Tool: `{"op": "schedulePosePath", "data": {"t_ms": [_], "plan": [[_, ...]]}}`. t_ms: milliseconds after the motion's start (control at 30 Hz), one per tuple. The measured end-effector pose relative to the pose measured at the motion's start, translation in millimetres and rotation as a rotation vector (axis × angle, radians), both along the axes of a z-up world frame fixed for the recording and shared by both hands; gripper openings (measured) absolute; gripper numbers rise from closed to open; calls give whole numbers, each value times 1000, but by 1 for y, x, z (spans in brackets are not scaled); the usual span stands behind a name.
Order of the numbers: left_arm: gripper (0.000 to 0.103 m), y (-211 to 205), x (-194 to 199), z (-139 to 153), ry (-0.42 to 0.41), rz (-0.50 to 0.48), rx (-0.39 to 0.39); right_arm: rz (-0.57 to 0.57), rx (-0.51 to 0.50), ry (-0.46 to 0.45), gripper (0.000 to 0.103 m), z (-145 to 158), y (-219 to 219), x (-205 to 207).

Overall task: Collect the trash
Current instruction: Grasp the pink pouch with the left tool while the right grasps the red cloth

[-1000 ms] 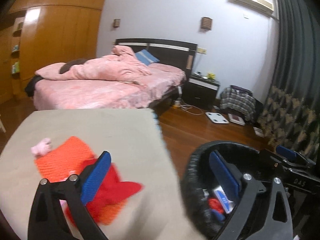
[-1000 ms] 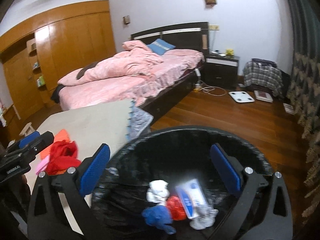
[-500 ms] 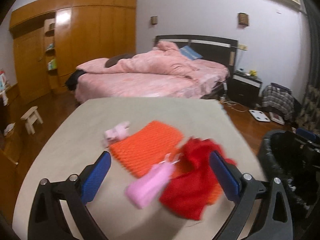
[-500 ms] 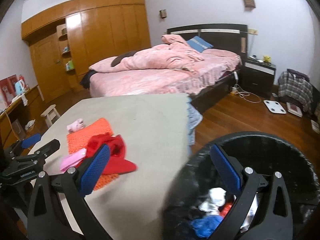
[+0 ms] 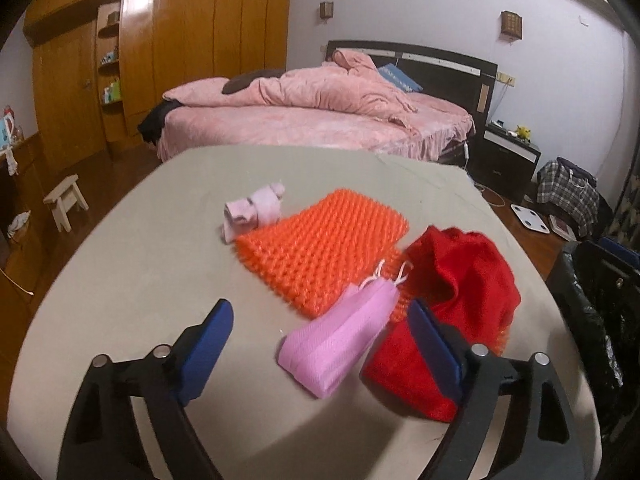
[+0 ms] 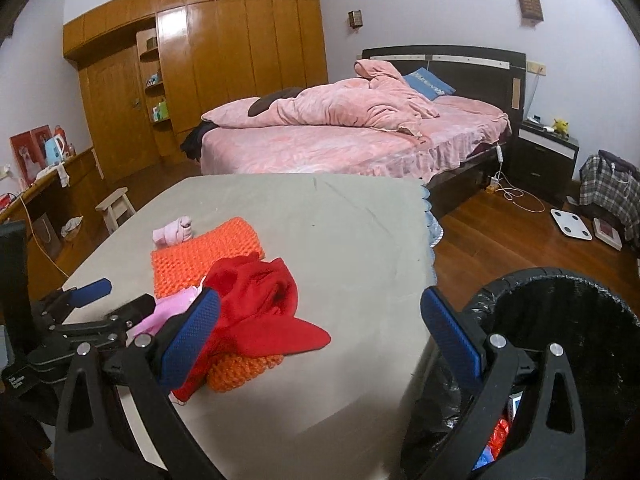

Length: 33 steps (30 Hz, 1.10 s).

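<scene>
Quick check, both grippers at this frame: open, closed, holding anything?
Left gripper: open, holding nothing, above the pink pouch.
Right gripper: open, holding nothing, between table and trash bin.

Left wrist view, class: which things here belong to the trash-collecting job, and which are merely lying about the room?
Belonging to the job:
pink pouch
red cloth
orange mat
pale pink roll
black bin

Merely lying about:
bed
stool
white scale
plaid bag

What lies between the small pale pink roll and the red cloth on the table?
The orange knitted mat lies between the pale pink roll and the red cloth, clearest in the left wrist view.
</scene>
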<state>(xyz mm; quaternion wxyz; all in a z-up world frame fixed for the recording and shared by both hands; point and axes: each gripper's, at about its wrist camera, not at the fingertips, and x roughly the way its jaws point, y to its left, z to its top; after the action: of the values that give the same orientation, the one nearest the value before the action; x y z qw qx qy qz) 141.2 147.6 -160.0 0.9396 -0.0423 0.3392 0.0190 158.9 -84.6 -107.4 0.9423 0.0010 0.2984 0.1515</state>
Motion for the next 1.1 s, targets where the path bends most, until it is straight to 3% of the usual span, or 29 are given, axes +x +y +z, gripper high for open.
{"op": "schedulePosePath", "data": {"t_ms": [300,400,467,567,667,1100], "plan": [[69,-2,7,-7,55,-28,-25,6,-7,17,98,-8,7,4],[57,-3,11,-12,86,-51,-37,11,-8,20,98,-10,11,4],[38,-3,14,-15,106,-58,-45,13,-11,22,98,-11,12,5],[21,-2,16,-16,120,-66,-58,13,-11,27,98,-12,15,8],[13,0,12,-13,96,-66,-68,16,-14,29,98,-13,17,10],[8,8,-7,27,-53,-36,-90,51,-26,44,97,-17,40,31]]}}
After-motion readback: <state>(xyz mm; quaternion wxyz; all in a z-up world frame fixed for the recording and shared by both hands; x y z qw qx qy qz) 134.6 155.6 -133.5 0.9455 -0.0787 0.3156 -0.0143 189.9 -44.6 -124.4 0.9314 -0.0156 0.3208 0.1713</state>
